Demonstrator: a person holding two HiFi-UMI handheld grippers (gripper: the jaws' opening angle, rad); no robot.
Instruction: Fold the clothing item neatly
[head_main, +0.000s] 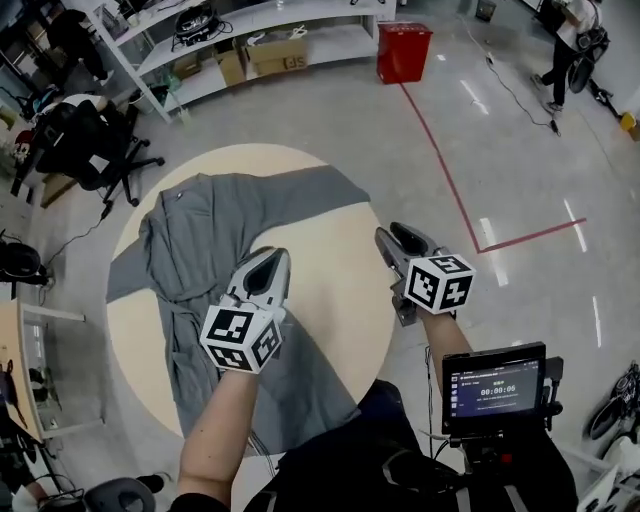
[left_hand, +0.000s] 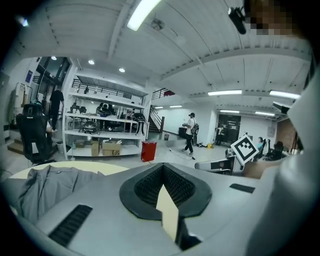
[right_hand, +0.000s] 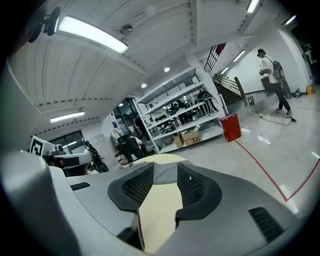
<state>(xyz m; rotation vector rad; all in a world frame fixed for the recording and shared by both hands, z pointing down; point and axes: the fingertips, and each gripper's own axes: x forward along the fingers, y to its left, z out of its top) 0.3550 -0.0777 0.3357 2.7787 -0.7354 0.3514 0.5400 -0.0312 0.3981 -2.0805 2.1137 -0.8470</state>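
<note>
Left gripper (head_main: 266, 266) jaws together, empty, above gray garment (head_main: 195, 235); right gripper (head_main: 399, 240) jaws apart, right of garment.

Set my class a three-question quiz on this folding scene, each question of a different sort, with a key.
1. True or false: the grey garment lies unfolded on the round table.
2. The left gripper is shut. The right gripper is: A open and empty; B shut on a sleeve; C shut on the table's rim.
3. Fill in: the bin beyond the table is coloured ___.
Key: 1 true; 2 A; 3 red.
</note>
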